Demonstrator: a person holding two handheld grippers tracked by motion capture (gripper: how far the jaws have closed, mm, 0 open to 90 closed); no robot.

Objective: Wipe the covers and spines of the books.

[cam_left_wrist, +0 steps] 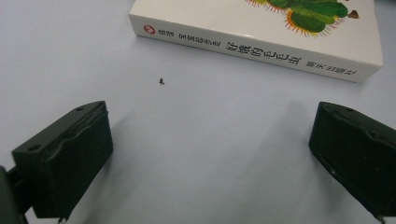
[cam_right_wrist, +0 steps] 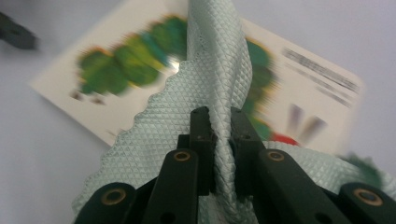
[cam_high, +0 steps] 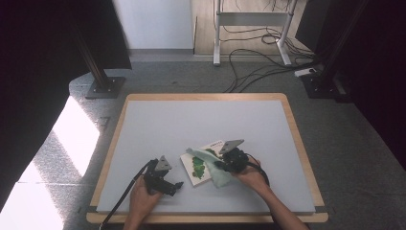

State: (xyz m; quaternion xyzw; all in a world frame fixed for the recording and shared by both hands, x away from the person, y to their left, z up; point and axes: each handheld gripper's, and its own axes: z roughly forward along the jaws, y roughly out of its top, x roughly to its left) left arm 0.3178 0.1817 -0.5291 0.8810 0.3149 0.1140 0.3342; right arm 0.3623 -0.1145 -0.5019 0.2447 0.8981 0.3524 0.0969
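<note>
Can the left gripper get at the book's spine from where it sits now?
Probably yes. The left gripper is open, its fingers wide apart, facing the book across bare table; the cloth lies farther along, held by the right gripper.

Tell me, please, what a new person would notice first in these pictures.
First, the white picture book with a green caterpillar, lying flat near the front of the pale grey table top. A mint-green textured cloth drapes over it, pinched by the right tongs. The left tongs stand open beside the book's spine.
</note>
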